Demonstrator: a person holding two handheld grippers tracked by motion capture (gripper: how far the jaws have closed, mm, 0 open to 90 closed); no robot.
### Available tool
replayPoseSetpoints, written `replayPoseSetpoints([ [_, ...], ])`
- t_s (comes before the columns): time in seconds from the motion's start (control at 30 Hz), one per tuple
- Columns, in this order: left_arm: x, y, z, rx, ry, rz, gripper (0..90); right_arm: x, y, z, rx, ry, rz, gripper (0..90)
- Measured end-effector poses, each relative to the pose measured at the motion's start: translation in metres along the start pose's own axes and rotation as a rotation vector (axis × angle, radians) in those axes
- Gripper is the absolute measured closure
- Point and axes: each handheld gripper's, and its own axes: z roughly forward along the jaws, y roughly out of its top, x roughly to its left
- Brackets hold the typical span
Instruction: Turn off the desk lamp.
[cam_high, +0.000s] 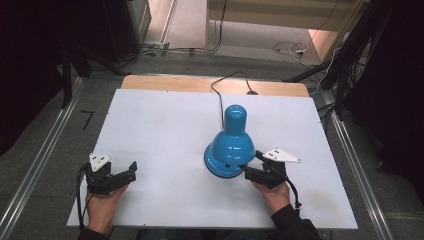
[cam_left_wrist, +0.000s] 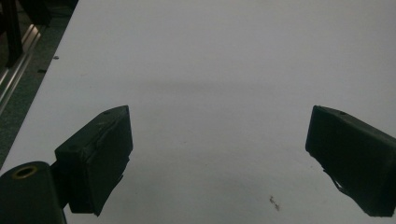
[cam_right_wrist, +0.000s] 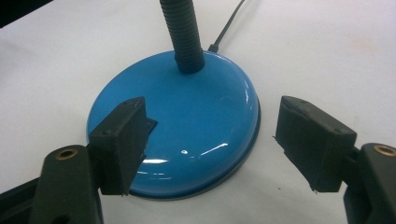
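A blue desk lamp stands on the white table, its shade hiding its base in the high view. My right gripper is at the lamp's right front side, open. In the right gripper view the round blue base lies between the jaws of my right gripper; the left jaw hangs over the base and the right jaw is just off its rim. The dark flexible neck rises from the base. My left gripper rests open near the front left, my left gripper empty over bare table.
The lamp's black cable runs from the lamp over the table's back edge. A wooden strip borders the far side. Metal rails flank the table left and right. Cables lie on the floor behind.
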Motion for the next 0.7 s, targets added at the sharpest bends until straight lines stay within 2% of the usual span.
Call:
replayPoseSetpoints([
  [0.7, 0.0, 0.0, 0.0, 0.004, 0.002, 0.001, 8.2, -0.018, -0.002, -0.015, -0.009, -0.039, 0.013, 23.7],
])
